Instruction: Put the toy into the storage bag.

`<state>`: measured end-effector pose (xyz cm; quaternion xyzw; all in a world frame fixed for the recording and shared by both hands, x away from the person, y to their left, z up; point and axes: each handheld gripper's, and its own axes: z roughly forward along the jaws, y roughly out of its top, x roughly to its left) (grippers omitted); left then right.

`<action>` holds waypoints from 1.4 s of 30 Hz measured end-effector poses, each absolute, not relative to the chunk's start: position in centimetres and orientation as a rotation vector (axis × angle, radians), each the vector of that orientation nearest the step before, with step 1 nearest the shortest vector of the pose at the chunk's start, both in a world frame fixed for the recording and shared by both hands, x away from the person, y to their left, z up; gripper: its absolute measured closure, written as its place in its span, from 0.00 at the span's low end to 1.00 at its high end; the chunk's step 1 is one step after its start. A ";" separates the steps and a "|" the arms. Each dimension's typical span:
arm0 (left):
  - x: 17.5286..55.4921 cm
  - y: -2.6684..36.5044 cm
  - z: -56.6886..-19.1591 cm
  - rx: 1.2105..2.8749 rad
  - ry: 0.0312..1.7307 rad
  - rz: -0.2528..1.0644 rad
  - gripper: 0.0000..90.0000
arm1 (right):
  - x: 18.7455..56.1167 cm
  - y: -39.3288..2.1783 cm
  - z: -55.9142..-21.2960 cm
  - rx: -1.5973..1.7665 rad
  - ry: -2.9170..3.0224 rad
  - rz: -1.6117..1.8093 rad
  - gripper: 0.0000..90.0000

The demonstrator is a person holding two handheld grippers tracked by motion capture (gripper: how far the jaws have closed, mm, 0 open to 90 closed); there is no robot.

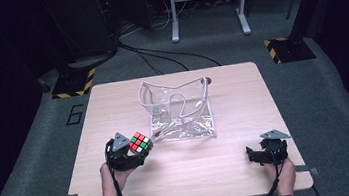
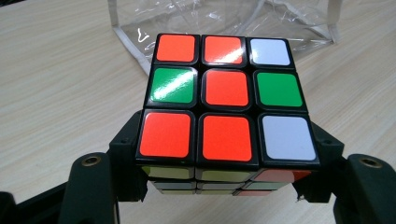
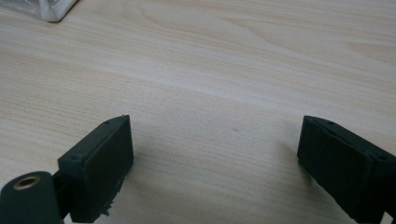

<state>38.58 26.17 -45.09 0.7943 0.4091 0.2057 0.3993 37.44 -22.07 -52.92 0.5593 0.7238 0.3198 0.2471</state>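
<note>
Two grippers on my side of the table (image 1: 111, 93). Largest item: clear plastic bag (image 1: 180, 108), mid-table toward the far edge, mouth standing open, near side slumped flat. I see nothing inside it, though glare makes that hard to confirm.

Cube (image 2: 226, 102) sits near the left edge, just short of the bag's near-left corner. Left gripper (image 2: 226, 186) has it clamped between both jaws, low on its sides, red-heavy face up.

Right gripper (image 3: 215, 163) near the front-right corner, jaws spread wide, holding nothing, bare wood between them.

Risks, my read: the low grip could let the cube tip or twist out. The floppy bag rim could fold shut if the cube catches it.
</note>
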 end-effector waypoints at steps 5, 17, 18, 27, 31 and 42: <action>38.9 26.2 -44.6 2.020 1.028 0.530 0.37 | 37.4 -22.1 -52.9 1.525 1.974 0.872 0.11; 39.5 26.2 -43.3 2.022 1.009 0.551 0.37 | 37.4 -22.1 -52.9 1.525 1.974 0.872 0.11; 39.6 26.2 -43.1 2.023 1.008 0.553 0.37 | 37.4 -22.1 -52.9 1.525 1.973 0.872 0.11; 40.0 26.3 -42.1 2.031 0.992 0.563 0.37 | 37.4 -22.1 -52.9 1.525 1.974 0.872 0.11; 40.2 26.2 -41.7 2.031 0.986 0.567 0.37 | 37.4 -22.1 -52.9 1.525 1.973 0.872 0.11; 40.5 25.9 -40.4 2.037 0.966 0.577 0.37 | 37.4 -22.1 -52.9 1.525 1.974 0.872 0.11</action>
